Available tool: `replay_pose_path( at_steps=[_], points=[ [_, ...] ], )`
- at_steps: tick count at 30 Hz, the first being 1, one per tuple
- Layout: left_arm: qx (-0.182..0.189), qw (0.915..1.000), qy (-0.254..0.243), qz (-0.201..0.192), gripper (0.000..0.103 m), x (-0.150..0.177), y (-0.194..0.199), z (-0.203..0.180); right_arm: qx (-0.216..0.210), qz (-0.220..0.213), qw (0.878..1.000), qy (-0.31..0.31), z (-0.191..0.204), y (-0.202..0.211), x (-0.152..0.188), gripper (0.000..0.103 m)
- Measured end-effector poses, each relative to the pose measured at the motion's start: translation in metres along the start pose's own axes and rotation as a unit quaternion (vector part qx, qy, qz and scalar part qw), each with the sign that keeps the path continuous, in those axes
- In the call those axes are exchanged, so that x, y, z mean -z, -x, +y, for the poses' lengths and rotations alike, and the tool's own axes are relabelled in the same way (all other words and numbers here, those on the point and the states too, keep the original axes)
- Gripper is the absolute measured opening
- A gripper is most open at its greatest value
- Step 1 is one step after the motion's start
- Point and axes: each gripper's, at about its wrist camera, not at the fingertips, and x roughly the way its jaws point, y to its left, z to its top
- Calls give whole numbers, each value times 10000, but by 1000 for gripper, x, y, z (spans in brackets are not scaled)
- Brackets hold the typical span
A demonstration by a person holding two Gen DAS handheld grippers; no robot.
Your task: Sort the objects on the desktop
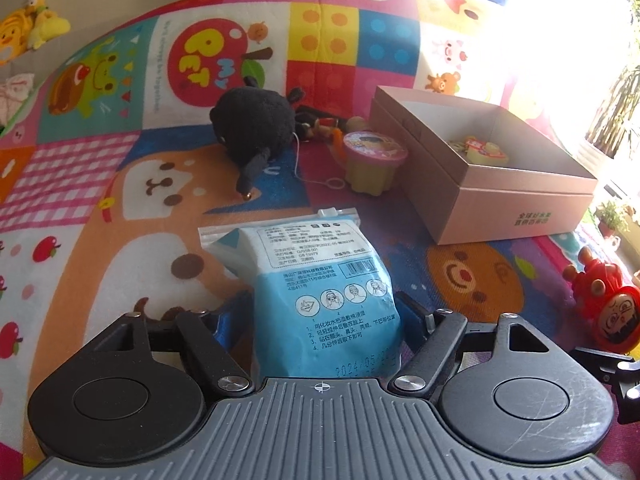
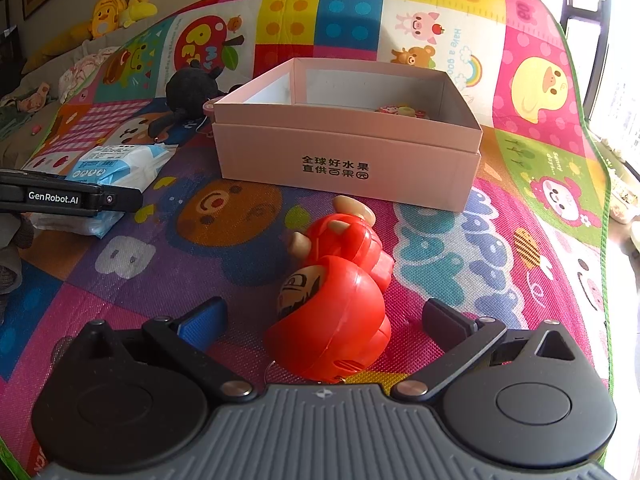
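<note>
My left gripper [image 1: 324, 312] is shut on a blue and white packet of cotton pads [image 1: 320, 276], which lies on the colourful play mat [image 1: 120, 200]; the packet also shows in the right wrist view [image 2: 116, 168]. My right gripper [image 2: 324, 316] is open, with a red plastic toy figure [image 2: 340, 288] lying between its fingers, apart from both pads. The red toy also shows at the right edge of the left wrist view [image 1: 604, 304]. An open pink cardboard box [image 2: 348, 160] stands beyond it, with a small toy inside [image 1: 484, 150].
A black plush toy [image 1: 256, 128] and a yellow cup with a pink lid [image 1: 374, 160] lie left of the box [image 1: 516, 208]. A small wooden figure [image 1: 324, 124] lies behind the cup. Yellow plush ducks [image 2: 116, 12] sit off the mat at the far left.
</note>
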Motion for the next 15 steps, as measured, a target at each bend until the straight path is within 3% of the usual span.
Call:
replay_pose_path(
  at_steps=[7, 15],
  points=[
    [35, 10000, 64, -24, 72, 1, 3, 5, -4, -10, 10000, 12, 0, 0, 0, 103],
    [30, 10000, 31, -29, 70, 1, 4, 6, 79, -271, 9995, 147, 5, 4, -7, 102]
  ],
)
